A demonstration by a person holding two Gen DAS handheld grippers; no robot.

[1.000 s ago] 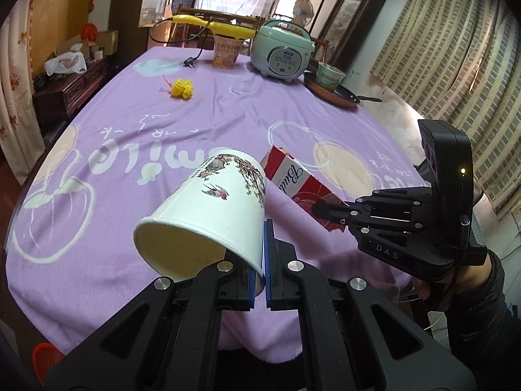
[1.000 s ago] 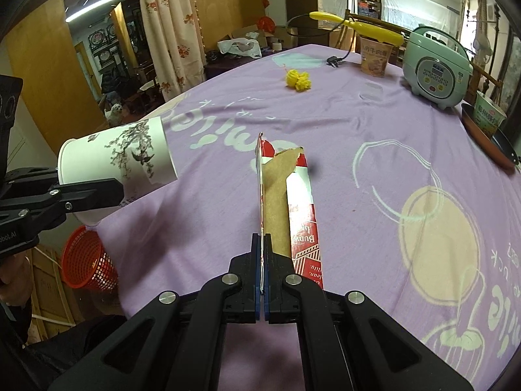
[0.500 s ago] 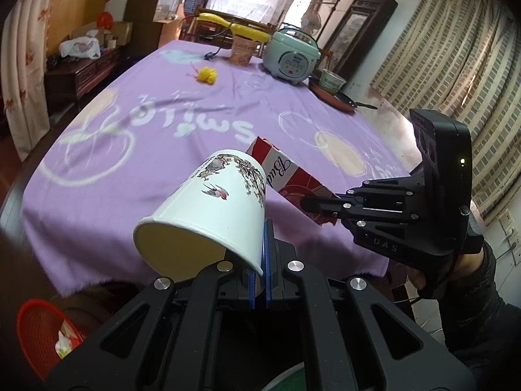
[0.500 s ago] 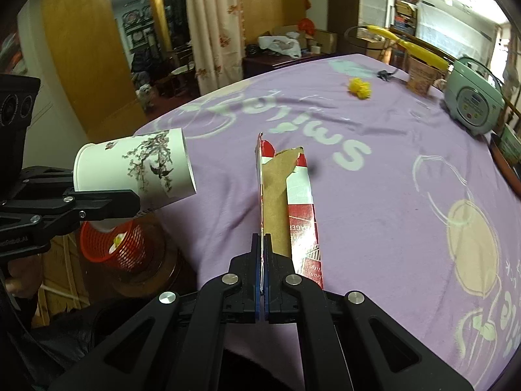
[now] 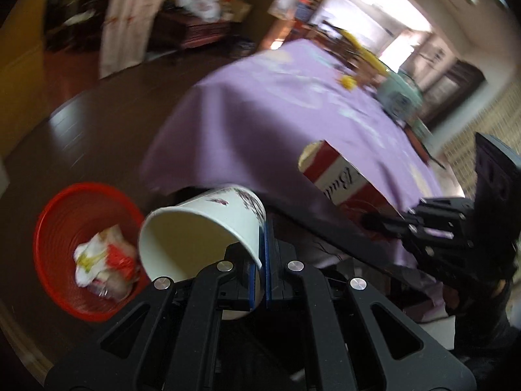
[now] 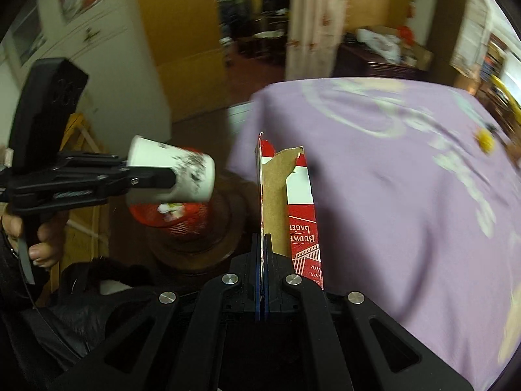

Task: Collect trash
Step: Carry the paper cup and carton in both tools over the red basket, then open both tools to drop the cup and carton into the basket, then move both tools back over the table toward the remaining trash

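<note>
My left gripper [image 5: 259, 254] is shut on the rim of a white paper cup [image 5: 202, 228] with a bird print, held on its side off the table edge, beside and above a red mesh trash basket [image 5: 65, 215]. The cup [image 6: 172, 172] and basket [image 6: 176, 218] also show in the right wrist view. My right gripper [image 6: 263, 254] is shut on a flattened red and white Budweiser carton [image 6: 286, 202], held upright near the table's corner. The carton also shows in the left wrist view [image 5: 342, 179].
The basket holds crumpled wrappers [image 5: 101, 260] and stands on a dark wooden floor. The purple tablecloth [image 6: 407, 179] carries a yellow scrap [image 6: 484, 137] and a pale green rice cooker [image 5: 397, 97] at the far end. A white cupboard [image 6: 97, 49] stands behind.
Both grippers have swung left and away from the table, carrying the cup and the carton. The red basket has come into full view close under the cup.
</note>
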